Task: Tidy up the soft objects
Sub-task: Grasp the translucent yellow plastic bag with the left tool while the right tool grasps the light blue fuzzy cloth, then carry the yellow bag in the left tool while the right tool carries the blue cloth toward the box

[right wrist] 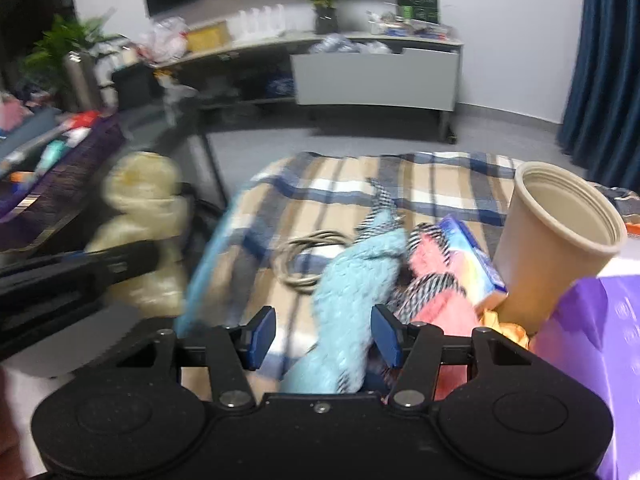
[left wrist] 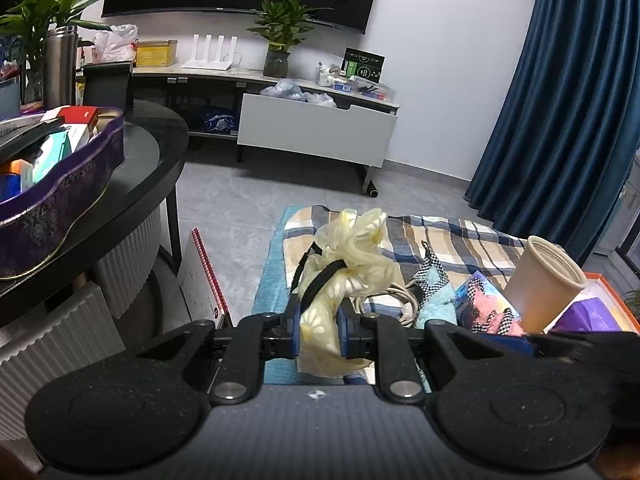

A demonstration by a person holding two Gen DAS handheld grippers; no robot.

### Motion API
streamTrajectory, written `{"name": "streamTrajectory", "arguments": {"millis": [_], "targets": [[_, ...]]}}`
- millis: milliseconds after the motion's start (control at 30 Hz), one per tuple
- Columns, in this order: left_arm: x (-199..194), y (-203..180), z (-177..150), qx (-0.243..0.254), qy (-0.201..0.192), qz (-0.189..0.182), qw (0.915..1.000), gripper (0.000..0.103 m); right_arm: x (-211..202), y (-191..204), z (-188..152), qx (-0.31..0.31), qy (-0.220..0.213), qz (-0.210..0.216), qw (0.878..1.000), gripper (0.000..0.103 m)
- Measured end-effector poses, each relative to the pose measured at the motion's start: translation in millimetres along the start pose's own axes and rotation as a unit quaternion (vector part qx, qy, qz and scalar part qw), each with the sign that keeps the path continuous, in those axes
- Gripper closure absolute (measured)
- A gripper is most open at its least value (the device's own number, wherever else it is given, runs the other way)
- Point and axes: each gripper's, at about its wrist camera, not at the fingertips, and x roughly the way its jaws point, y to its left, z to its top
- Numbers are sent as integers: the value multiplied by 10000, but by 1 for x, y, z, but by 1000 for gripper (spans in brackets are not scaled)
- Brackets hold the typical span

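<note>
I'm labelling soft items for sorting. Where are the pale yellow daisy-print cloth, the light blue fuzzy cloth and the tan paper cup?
Pale yellow daisy-print cloth [left wrist: 320, 320]: left wrist view, the part pinched between the pads.
Light blue fuzzy cloth [right wrist: 352, 280]: right wrist view, mid-body.
Tan paper cup [right wrist: 536, 256]: right wrist view, outer wall.

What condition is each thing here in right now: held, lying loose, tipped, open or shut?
Left tongs: shut on the yellow cloth.
Yellow cloth: bunched, gripped.
Right tongs: open, blue cloth between the pads.
Blue cloth: crumpled, lying loose.
Pink cloth: crumpled, beside the blue one.
Cup: tilted, looks empty.
Cable: coiled on the blanket.
Blanket: spread out.
Drawer: pulled open.
</note>
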Motion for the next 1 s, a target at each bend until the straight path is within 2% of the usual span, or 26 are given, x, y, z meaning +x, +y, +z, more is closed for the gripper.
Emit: {"name": "streamTrajectory", "arguments": {"millis": [67,133,167,200,300,400,600,833,1000], "targets": [[1,3,0,24,14,-1,10000,83,16,0,3,-77,109,-139,9998,38],[3,3,1,33,44,12,10000,83,28,-1,5,-107,206,-243,9994,42],[2,5,0,25,45,12,10000,83,33,1,6,-170,233,-297,9991,47],[3,5,1,15,44,17,10000,83,35,3,6,-284,212,-366,9987,57],[2,7,2,-27,43,21,10000,83,29,-2,3,-193,142,-282,9993,60],[-1,6,0,-100,42,38,9999,83,5,-9,2,14,-134,-113,9998,60],[-9,-4,1,-200,35,25,9998,83,-56,-13,7,-44,-600,176,9980,60],[-26,-26,10,-269,31,97,9996,83,-103,-28,16,-121,-878,292,9956,60],[-45,-34,17,-288,-114,184,9993,83,-135,-46,17,-137,-1064,350,9936,60]]}}
